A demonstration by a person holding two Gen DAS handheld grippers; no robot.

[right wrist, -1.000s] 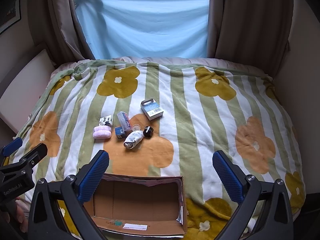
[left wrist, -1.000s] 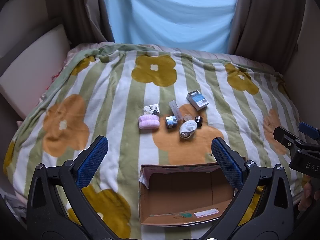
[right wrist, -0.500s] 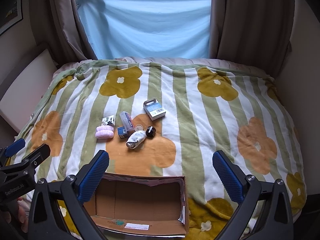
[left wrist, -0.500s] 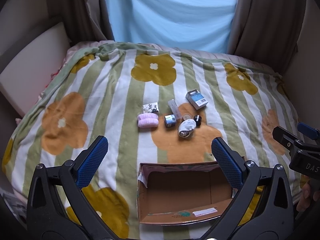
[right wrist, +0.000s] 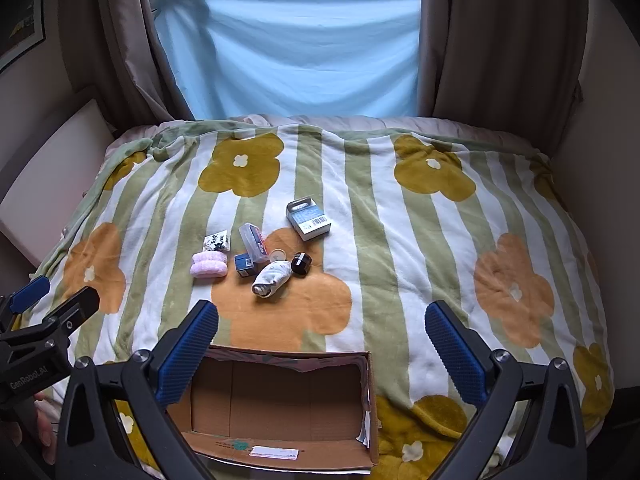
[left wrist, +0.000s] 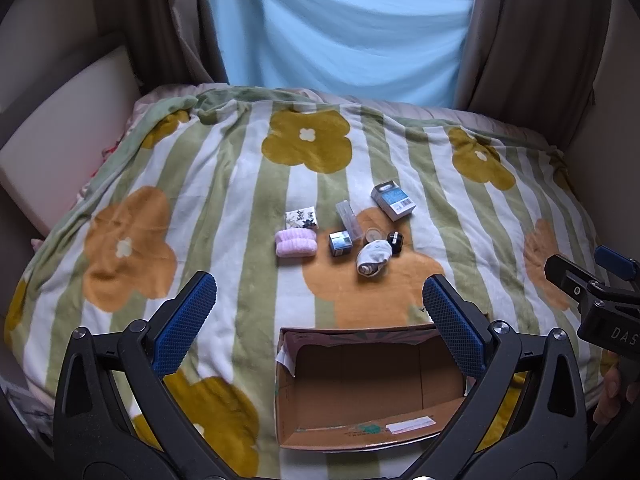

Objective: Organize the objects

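An open cardboard box (left wrist: 368,384) (right wrist: 280,404) lies on the flowered blanket near me. Beyond it sits a cluster of small items: a pink fluffy roll (left wrist: 296,243) (right wrist: 209,264), a patterned white packet (left wrist: 301,217), a small blue-silver box (left wrist: 340,243), a clear tube (left wrist: 347,216), a rolled white sock (left wrist: 373,257) (right wrist: 272,278), a black jar (left wrist: 395,242) (right wrist: 301,263), and a blue-white box (left wrist: 393,201) (right wrist: 309,218). My left gripper (left wrist: 320,322) and right gripper (right wrist: 322,350) are both open and empty, hovering above the cardboard box, well short of the items.
The green-striped blanket (left wrist: 224,200) covers the whole bed. A cream headboard panel (left wrist: 52,140) is at the left. A blue sheet (right wrist: 296,52) and brown curtains (right wrist: 500,40) hang behind. Each gripper shows at the edge of the other's view.
Both views have shifted slightly; the items and the box sit a little differently in frame. Both grippers stay open and nothing on the bed has moved.
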